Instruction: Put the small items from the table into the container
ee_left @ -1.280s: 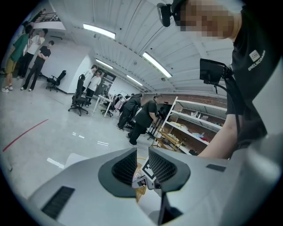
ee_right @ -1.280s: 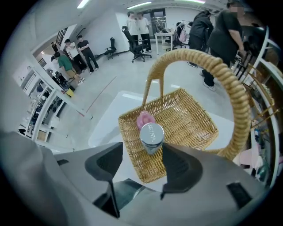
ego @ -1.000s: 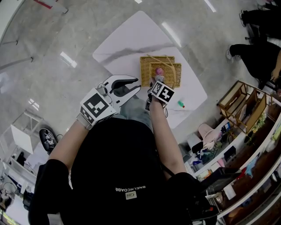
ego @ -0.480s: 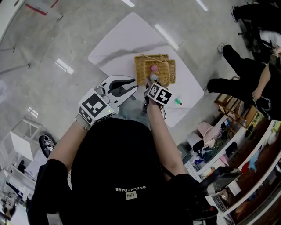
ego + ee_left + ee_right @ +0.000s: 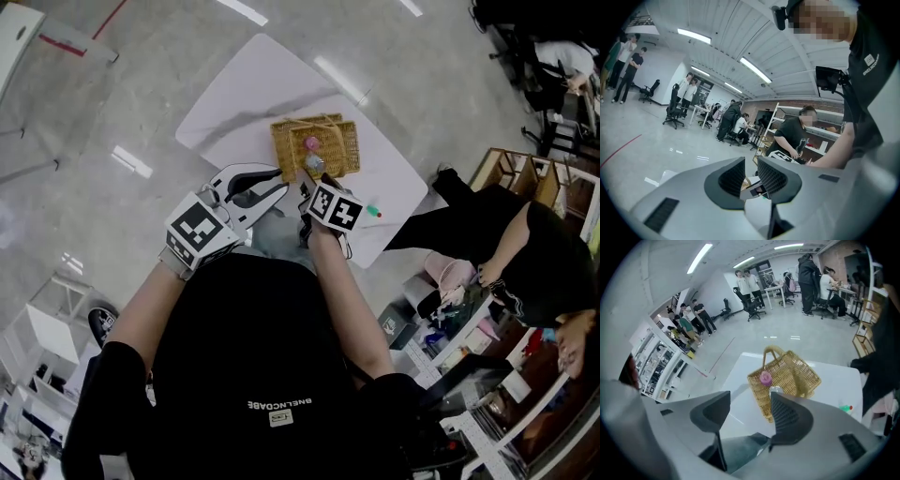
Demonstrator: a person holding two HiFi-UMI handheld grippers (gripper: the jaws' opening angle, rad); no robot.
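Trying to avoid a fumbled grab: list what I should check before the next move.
1. Right gripper free to pick: ok, jaws apart, nothing between them.
2. Left gripper carrying nothing: ok, jaws close together, empty.
3. All small items in the basket: not ok. The pink item and silver item are in, but the green item lies on the table.
4. Basket sits on the table with its top open: ok.
5. Which way the green item lies for a grasp: cannot tell, too small.
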